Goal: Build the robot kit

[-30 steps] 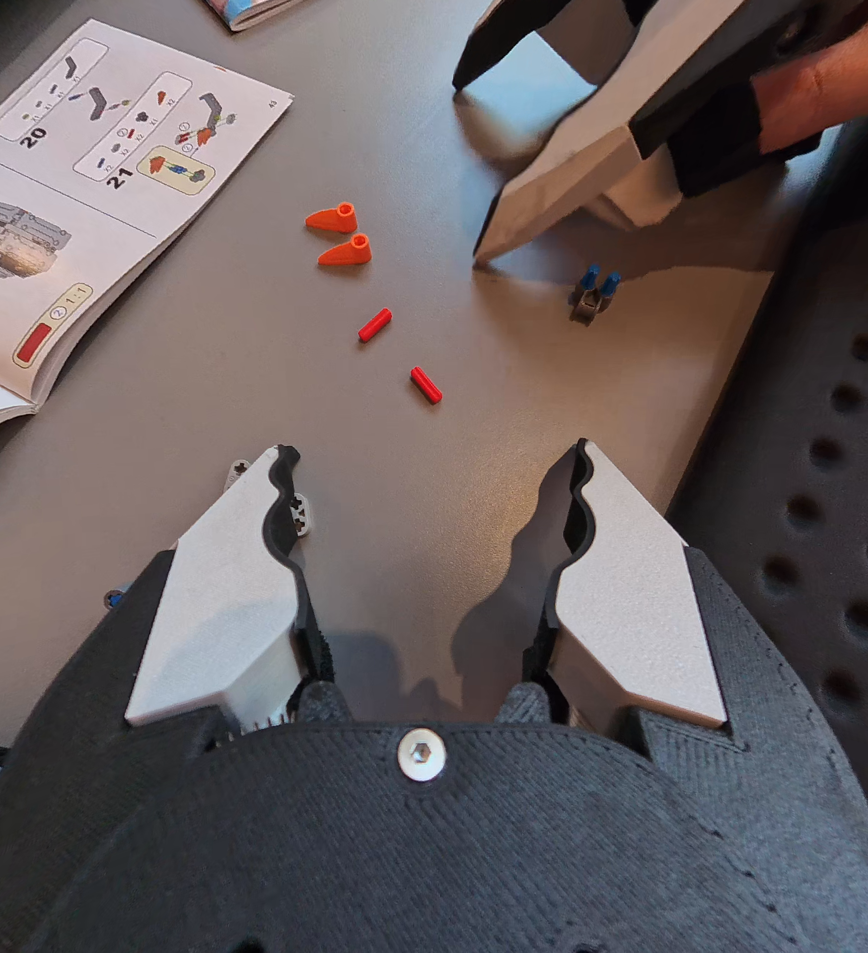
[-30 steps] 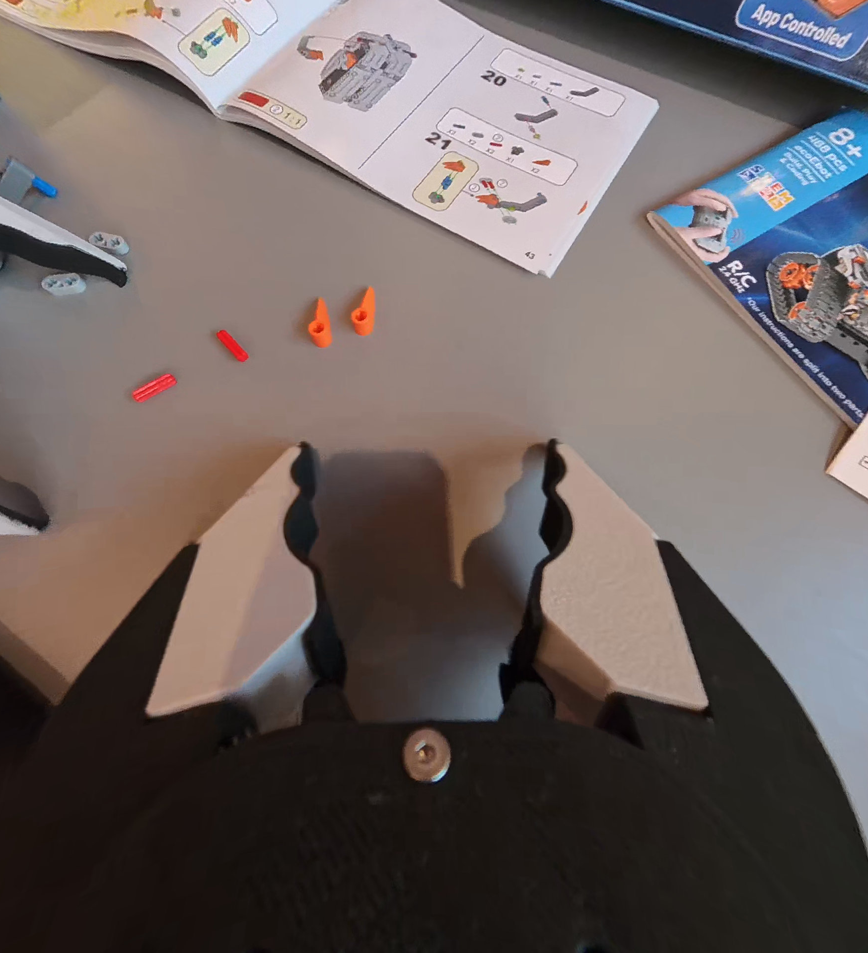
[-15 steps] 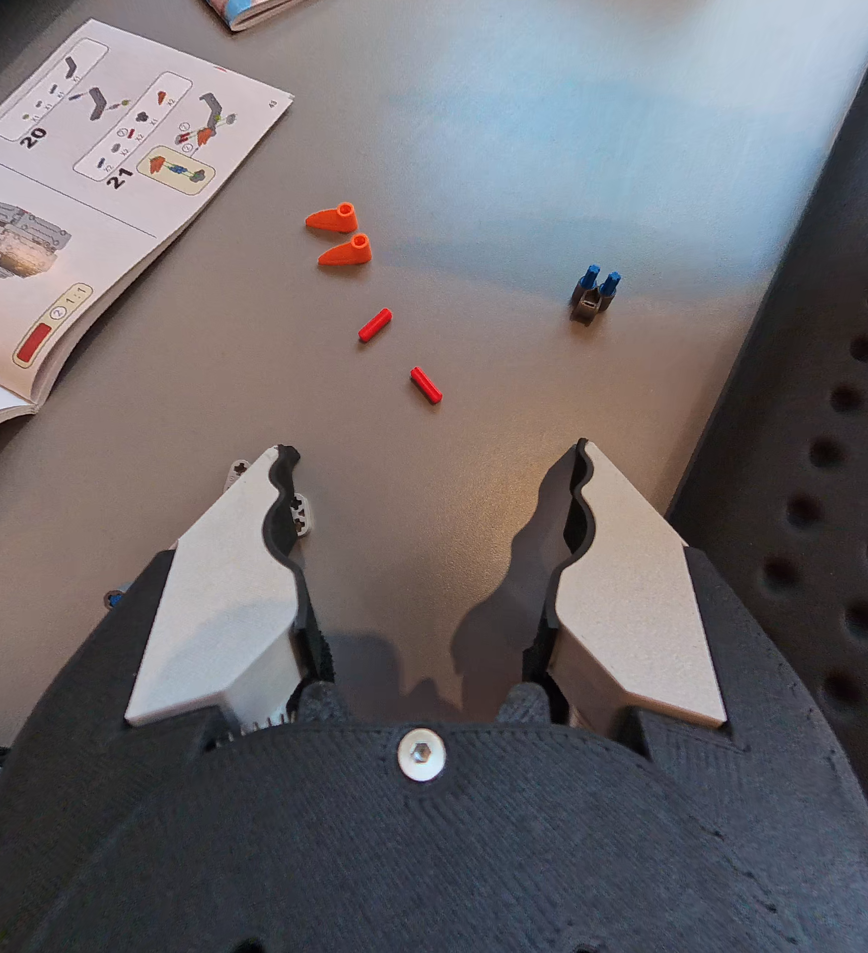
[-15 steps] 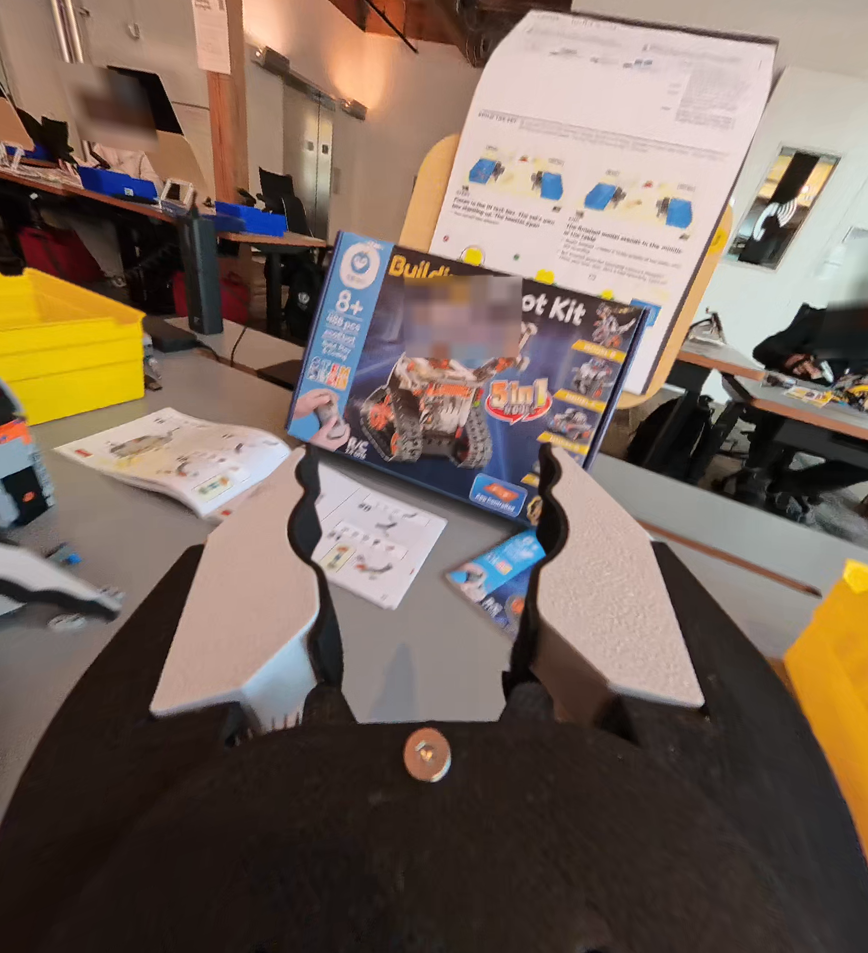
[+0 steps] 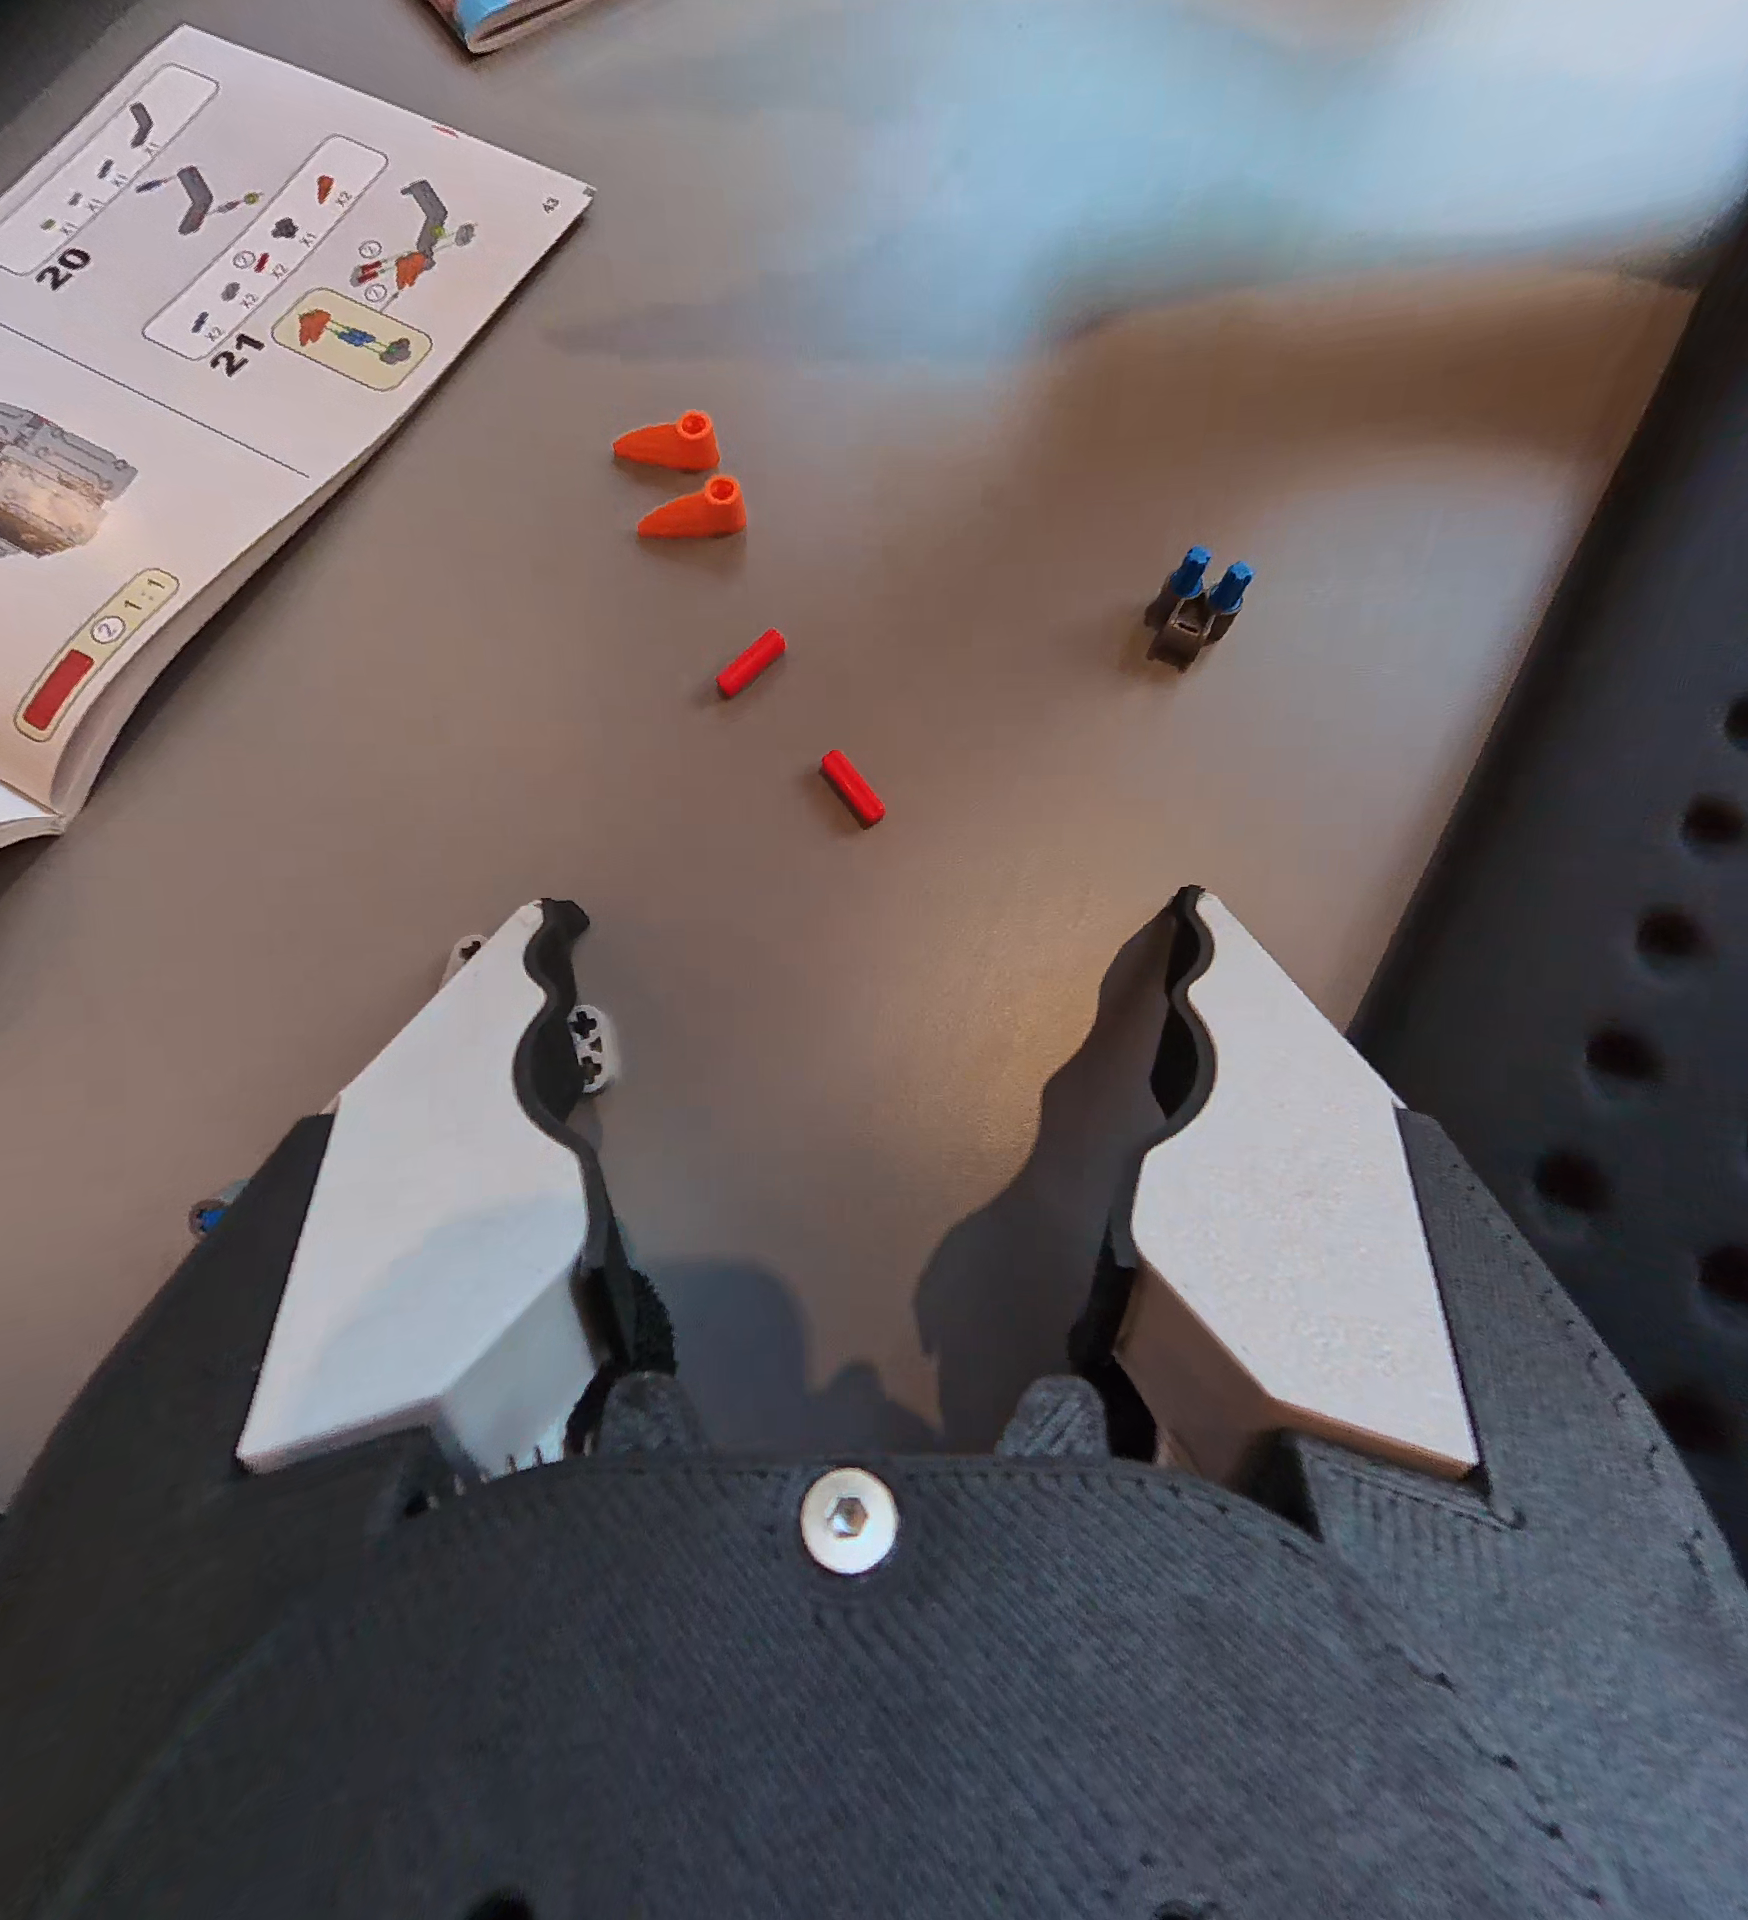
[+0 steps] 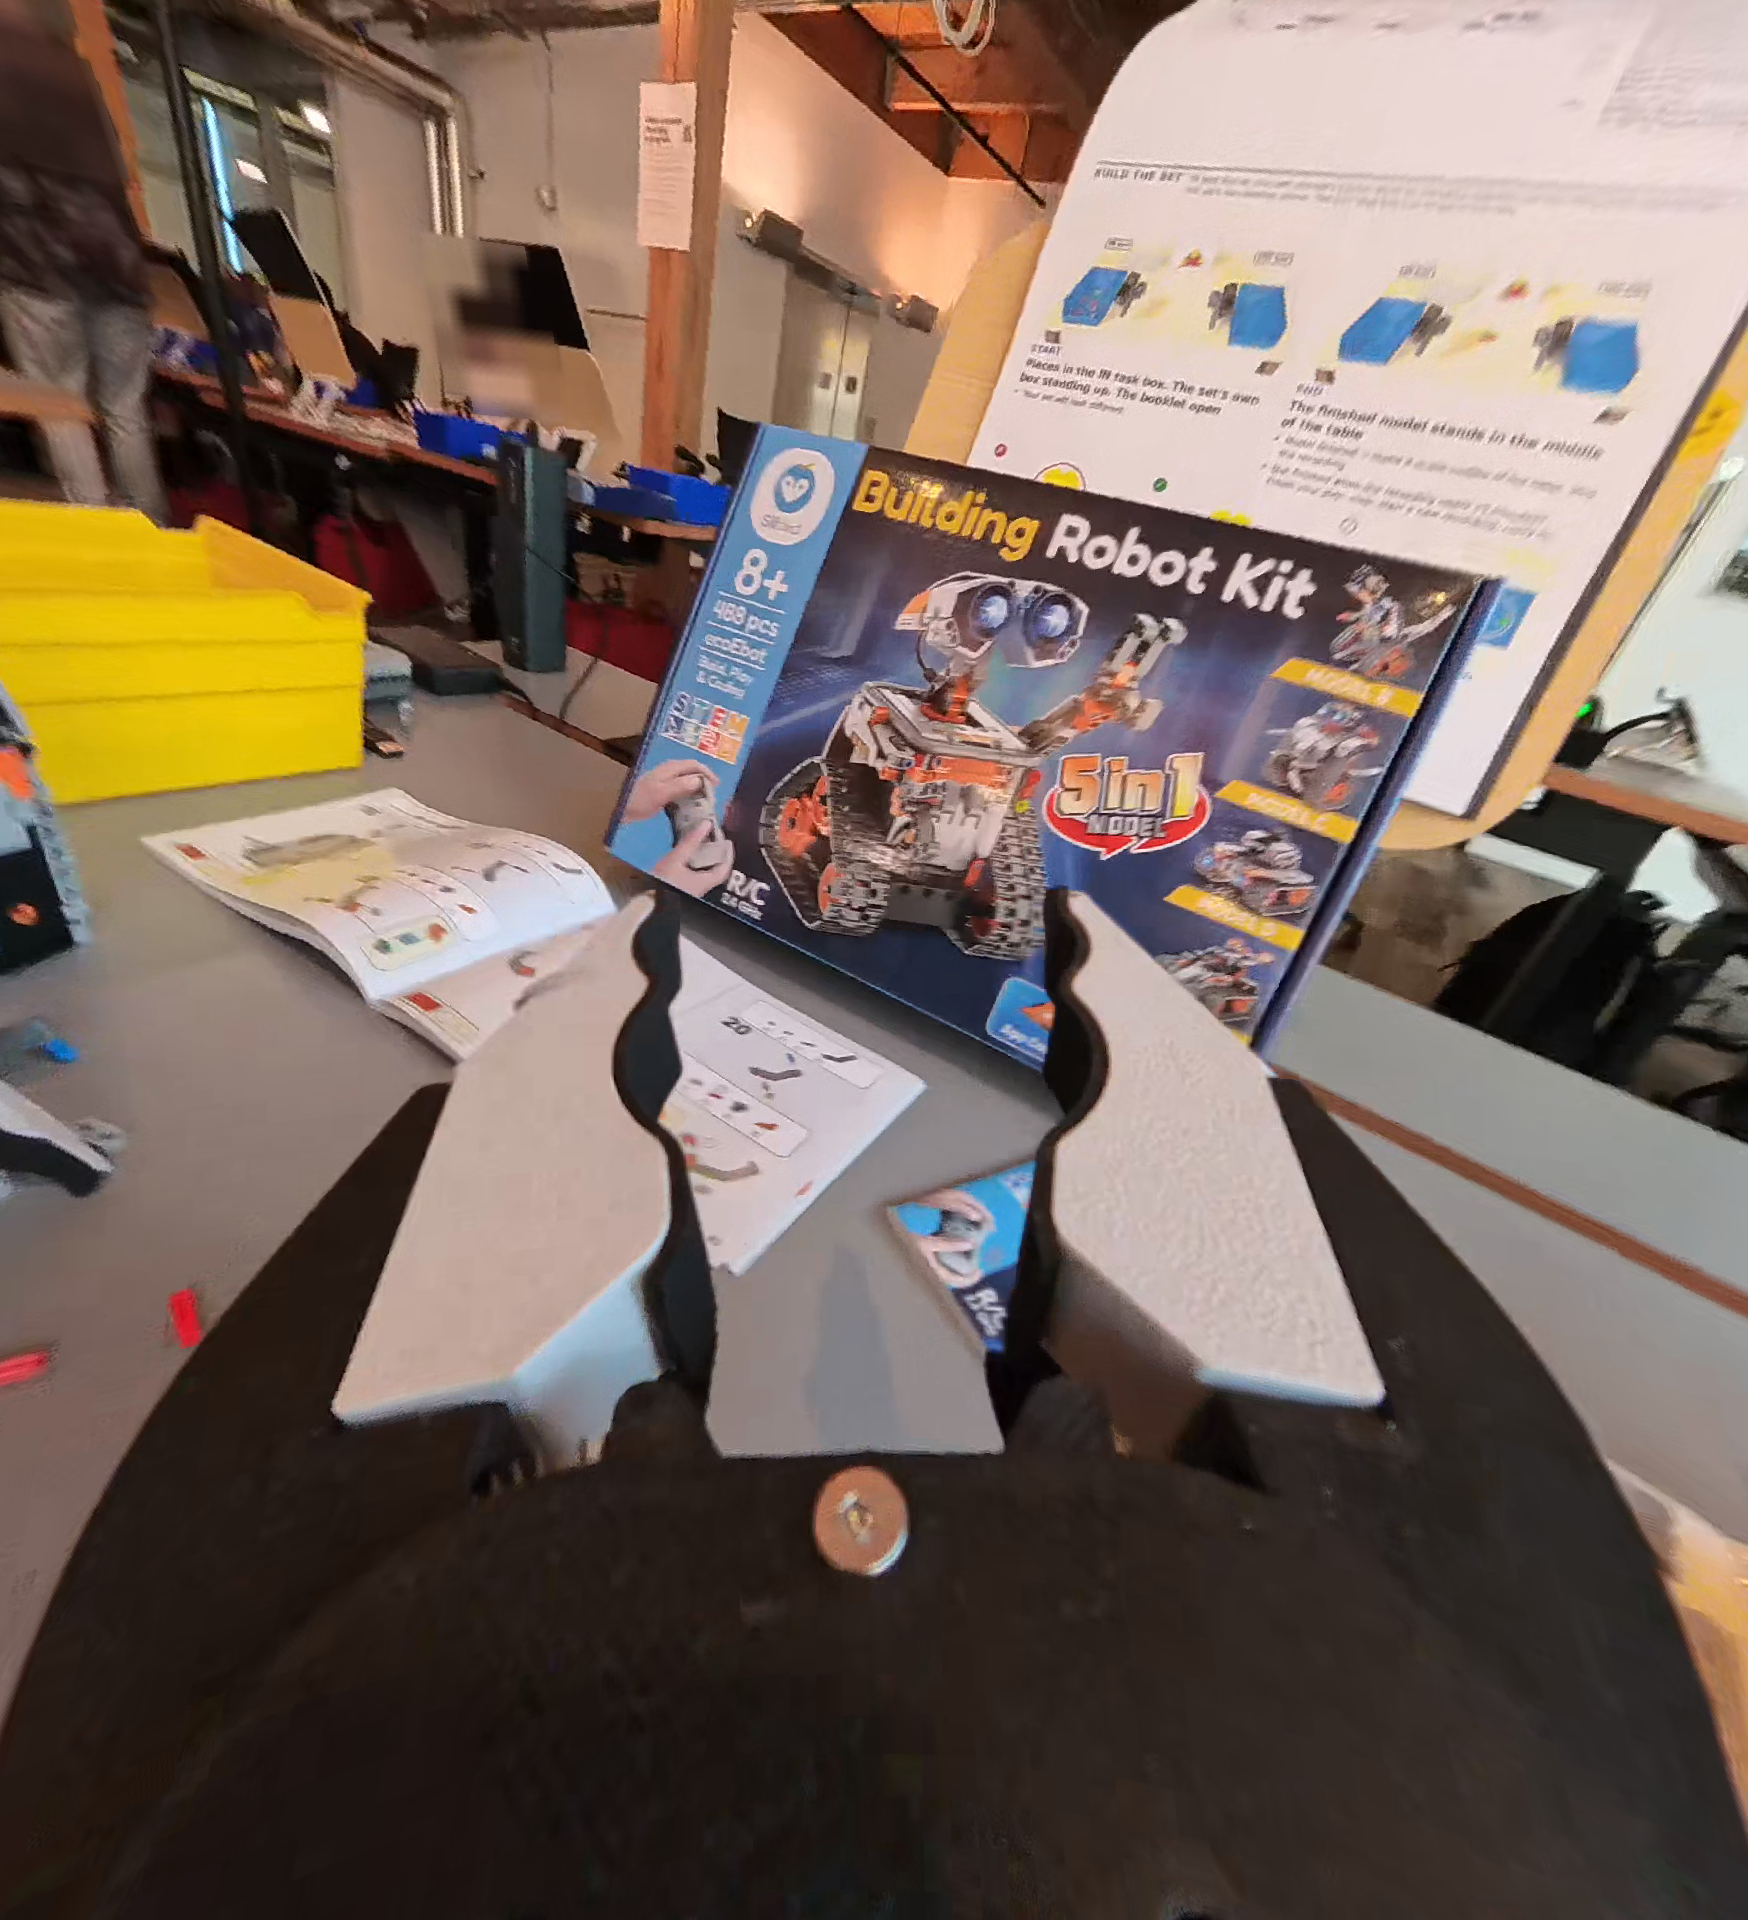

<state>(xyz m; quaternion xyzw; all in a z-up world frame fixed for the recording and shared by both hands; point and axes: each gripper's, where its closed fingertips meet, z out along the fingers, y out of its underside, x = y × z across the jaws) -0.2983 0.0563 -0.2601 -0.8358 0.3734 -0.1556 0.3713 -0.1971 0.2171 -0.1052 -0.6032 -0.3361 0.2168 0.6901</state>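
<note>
Left wrist view: the left gripper (image 5: 870, 904) hangs low over a grey table (image 5: 953, 1039), jaws spread wide with nothing between them. Bare tabletop lies ahead of the fingertips; the table's right edge runs diagonally just beside the right finger, bordered by a dark perforated panel (image 5: 1680, 935). A small pale connector piece (image 5: 591, 1047) lies touching or just under the left finger's inner edge. Ahead lie two red pins (image 5: 852, 789), well apart from each other, then two orange wedge pieces (image 5: 681, 475) side by side, and to the right a dark piece with two blue pegs (image 5: 1194, 608). An open instruction booklet (image 5: 174, 343) lies at the left.

Right wrist view: the right gripper (image 6: 854, 904) is raised and looks level across the table, jaws apart and empty. A printed kit box (image 6: 1036, 748) stands upright behind the booklet; stacked yellow bins (image 6: 143, 655) sit far left, and a large printed board (image 6: 1369, 312) leans behind. Fingers are matt grey with wavy black inner pads; the gripper bodies are black, layered plastic. The background is a blurred workshop with benches.
</note>
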